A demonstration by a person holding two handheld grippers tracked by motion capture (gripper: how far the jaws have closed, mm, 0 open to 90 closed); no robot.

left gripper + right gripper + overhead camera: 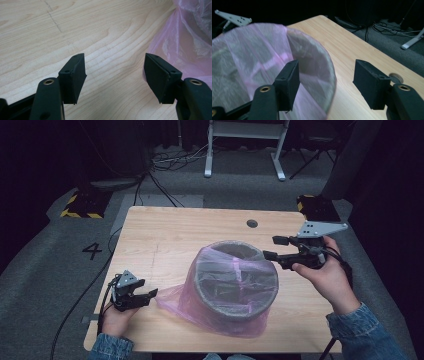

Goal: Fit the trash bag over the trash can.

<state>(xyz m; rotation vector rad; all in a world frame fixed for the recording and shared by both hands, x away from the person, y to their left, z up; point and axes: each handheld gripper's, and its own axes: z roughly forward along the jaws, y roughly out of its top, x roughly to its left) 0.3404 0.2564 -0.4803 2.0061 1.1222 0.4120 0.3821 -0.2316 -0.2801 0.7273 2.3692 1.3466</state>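
So the grey felt bin (235, 280) sits about mid-table on the wooden table (165, 235), with a pink plastic bag (200, 307) pulled loosely over it and bunching out at its near left. Left gripper (145, 296) is low at the near-left corner, jaws spread with nothing between them, tips just beside the bag's loose edge. Right gripper (272, 247) is up at the bin's far-right rim, jaws also wide apart, holding nothing

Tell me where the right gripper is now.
In the high view the right gripper is at the table's right side, jaws open beside the rim of the pink-bagged grey bin.
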